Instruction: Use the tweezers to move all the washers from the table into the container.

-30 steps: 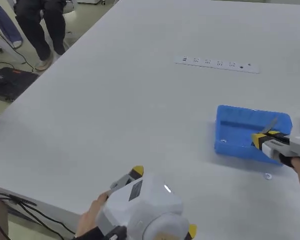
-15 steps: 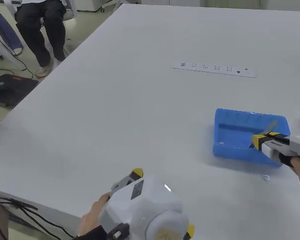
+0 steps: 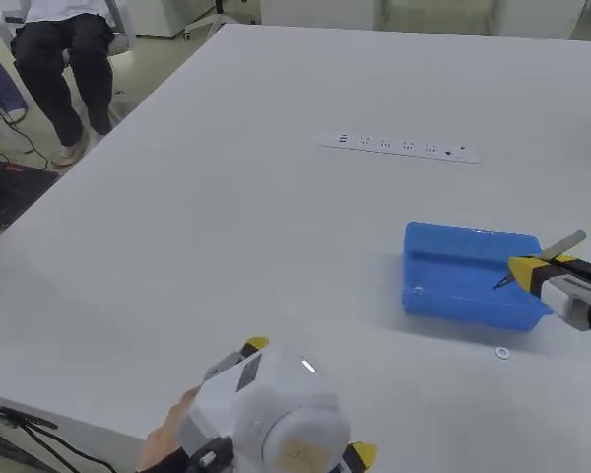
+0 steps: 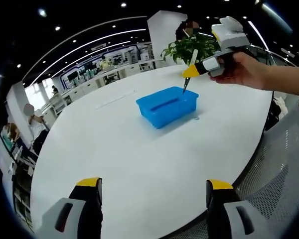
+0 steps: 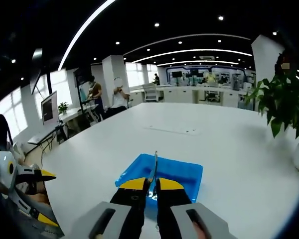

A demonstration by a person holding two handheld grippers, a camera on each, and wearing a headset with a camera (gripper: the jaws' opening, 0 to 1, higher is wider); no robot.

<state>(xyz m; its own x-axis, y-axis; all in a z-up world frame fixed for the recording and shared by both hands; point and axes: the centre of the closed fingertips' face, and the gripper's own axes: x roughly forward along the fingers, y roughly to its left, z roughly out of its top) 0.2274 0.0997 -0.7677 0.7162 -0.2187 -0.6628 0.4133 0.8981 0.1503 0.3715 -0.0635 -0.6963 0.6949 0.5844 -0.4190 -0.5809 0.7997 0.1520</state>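
Observation:
The blue container (image 3: 443,301) stands at the table's right. My right gripper (image 3: 528,268) is shut on metal tweezers (image 3: 504,279), whose tip hangs over the container's right half. In the right gripper view the tweezers (image 5: 155,167) stick out from between the shut gripper (image 5: 152,183) above the container (image 5: 184,174). One small washer (image 3: 502,352) lies on the table just in front of the container; it also appears as the washer (image 4: 196,118) in the left gripper view. My left gripper (image 4: 154,196) stands open and holds nothing near the table's front edge, far left of the container (image 4: 167,105).
A white power strip (image 3: 399,148) lies on the table (image 3: 227,217) beyond the container. A person sits off the table's far left corner (image 3: 59,59). A potted plant (image 5: 281,99) stands at the far right. A wide stretch of table separates the two grippers.
The head camera has shifted, so the whole picture has moved. My right gripper with the tweezers has drifted a little toward the container's right side. The left gripper stays open in place.

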